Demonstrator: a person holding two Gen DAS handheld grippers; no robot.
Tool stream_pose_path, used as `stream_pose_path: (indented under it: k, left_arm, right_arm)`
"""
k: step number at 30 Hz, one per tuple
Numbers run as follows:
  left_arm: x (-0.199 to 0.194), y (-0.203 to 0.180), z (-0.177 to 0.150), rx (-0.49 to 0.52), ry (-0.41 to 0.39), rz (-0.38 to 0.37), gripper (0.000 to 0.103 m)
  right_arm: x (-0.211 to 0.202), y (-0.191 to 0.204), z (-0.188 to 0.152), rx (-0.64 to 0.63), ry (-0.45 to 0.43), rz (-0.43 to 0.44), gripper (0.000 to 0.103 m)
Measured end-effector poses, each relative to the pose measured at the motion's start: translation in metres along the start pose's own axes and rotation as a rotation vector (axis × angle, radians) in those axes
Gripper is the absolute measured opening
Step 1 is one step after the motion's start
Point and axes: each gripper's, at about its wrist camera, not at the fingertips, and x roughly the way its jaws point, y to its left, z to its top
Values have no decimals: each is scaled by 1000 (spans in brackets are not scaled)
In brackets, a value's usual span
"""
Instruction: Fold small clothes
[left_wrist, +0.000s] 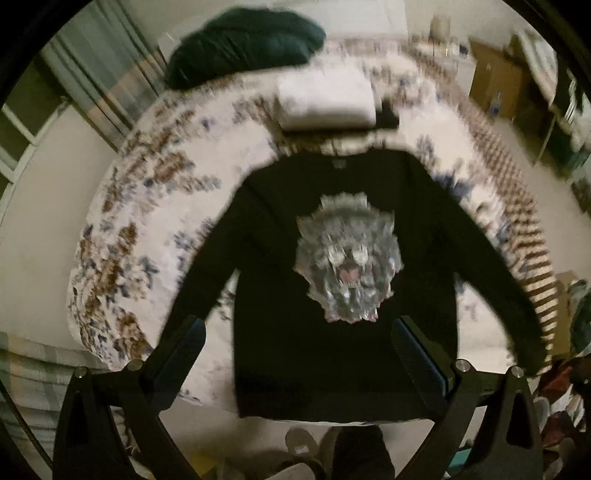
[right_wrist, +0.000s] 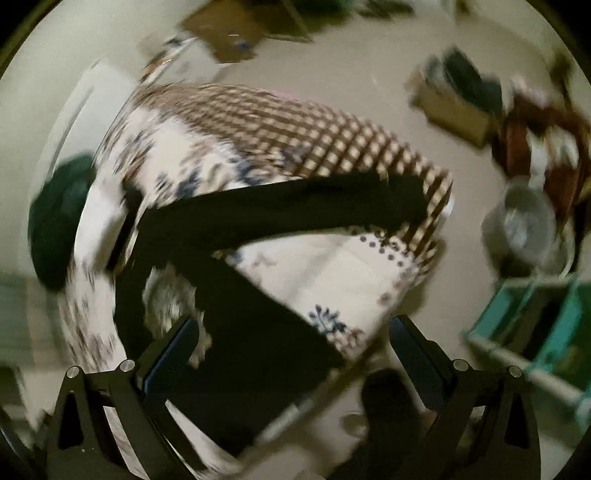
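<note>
A black long-sleeved top with a grey animal-face print lies flat, front up, on the patterned bed cover, sleeves spread out and down. My left gripper is open and empty, held above the top's lower hem. In the right wrist view the same top shows at an angle with one sleeve stretched toward the bed's corner. My right gripper is open and empty above the top's side. Both views are blurred.
A folded white garment and a dark green pillow lie at the bed's far end. Floor clutter sits right of the bed: a cardboard box, a teal crate, a fan. Feet stand at the bed's near edge.
</note>
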Motion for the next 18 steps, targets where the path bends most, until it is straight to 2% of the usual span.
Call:
stream_pose_path:
  k: [5,7,10,14,18]
  left_arm:
    - [98,-54,-2,52,106,18,103]
    - [127,-70,-3,59,128,32,103]
    - [173,-88,-4,58,170,40,103]
    - [219,-111,-2,77,194,31,103]
    - [245,-126,-3,121,186,24,103]
  right_arm:
    - [119,-75,34,254,22,76,103]
    - [159,-96,39,344,29,106,103]
    - [209,-128,43,489,1,195,103]
    - [251,-159,47,624,-114,256,103]
    - [268,-172,50,701,-245,308,103]
